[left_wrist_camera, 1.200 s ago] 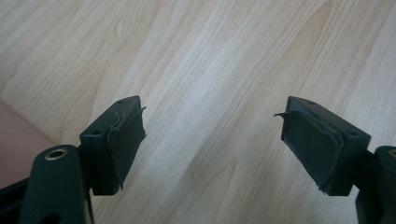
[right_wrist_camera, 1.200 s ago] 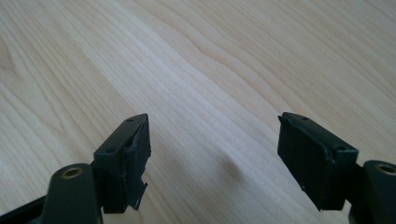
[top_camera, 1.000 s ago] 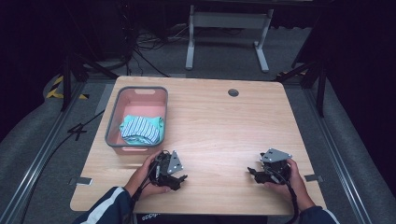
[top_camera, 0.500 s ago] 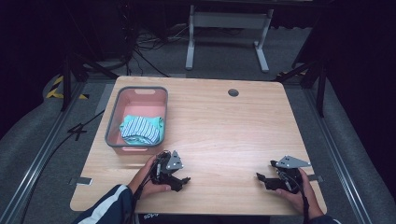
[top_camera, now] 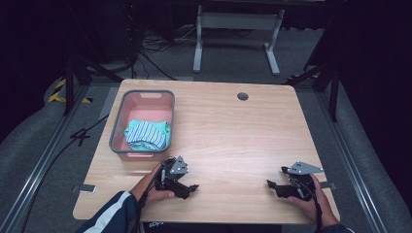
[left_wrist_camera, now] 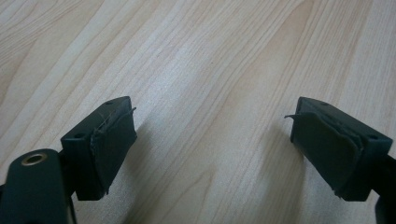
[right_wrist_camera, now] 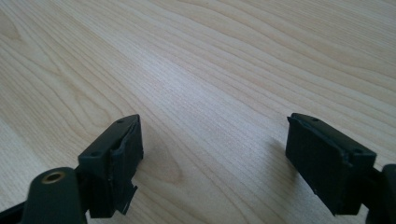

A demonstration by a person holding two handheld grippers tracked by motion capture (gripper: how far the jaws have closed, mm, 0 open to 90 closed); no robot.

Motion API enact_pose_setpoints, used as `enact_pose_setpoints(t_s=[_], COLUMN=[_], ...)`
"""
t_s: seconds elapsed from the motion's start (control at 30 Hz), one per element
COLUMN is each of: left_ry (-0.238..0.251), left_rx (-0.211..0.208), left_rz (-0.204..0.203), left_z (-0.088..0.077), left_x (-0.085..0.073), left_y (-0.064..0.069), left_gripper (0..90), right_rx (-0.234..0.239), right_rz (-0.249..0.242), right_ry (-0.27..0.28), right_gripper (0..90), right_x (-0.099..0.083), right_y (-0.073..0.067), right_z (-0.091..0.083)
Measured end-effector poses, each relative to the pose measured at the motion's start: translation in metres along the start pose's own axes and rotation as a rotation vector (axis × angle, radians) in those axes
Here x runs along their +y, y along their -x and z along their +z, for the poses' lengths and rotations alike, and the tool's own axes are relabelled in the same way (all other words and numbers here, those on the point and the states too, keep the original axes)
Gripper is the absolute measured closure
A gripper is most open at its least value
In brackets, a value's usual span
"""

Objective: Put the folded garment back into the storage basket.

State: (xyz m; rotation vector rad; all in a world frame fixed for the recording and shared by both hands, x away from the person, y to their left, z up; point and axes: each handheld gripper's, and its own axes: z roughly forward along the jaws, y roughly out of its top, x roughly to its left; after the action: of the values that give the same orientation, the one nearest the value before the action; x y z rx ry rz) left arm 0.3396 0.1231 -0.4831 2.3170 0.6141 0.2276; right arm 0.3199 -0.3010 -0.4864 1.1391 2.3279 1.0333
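Two grippers are resting low over the near surface, left gripper and right gripper, fingers spreading wide on nothing. Farther left, a striped cloth is lying inside the pink basket.

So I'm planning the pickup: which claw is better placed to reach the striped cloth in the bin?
Left, probably. The left claw sits just below the pink bin holding the striped cloth, jaws open and empty. The right claw is open too, but farther away.
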Motion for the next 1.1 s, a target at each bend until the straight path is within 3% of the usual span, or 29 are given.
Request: enact_pose_setpoints(t_s=[1.1], left_ry=[-0.006], left_rx=[-0.001], left_rz=[0.001], left_z=[0.0008], left_x=[0.001], left_y=[0.0001], left_gripper=[12.6], right_rx=[0.003], right_rz=[-0.003], right_ry=[0.0], right_gripper=[19.3], right_x=[0.0001], right_y=[0.0005], right_z=[0.0002])
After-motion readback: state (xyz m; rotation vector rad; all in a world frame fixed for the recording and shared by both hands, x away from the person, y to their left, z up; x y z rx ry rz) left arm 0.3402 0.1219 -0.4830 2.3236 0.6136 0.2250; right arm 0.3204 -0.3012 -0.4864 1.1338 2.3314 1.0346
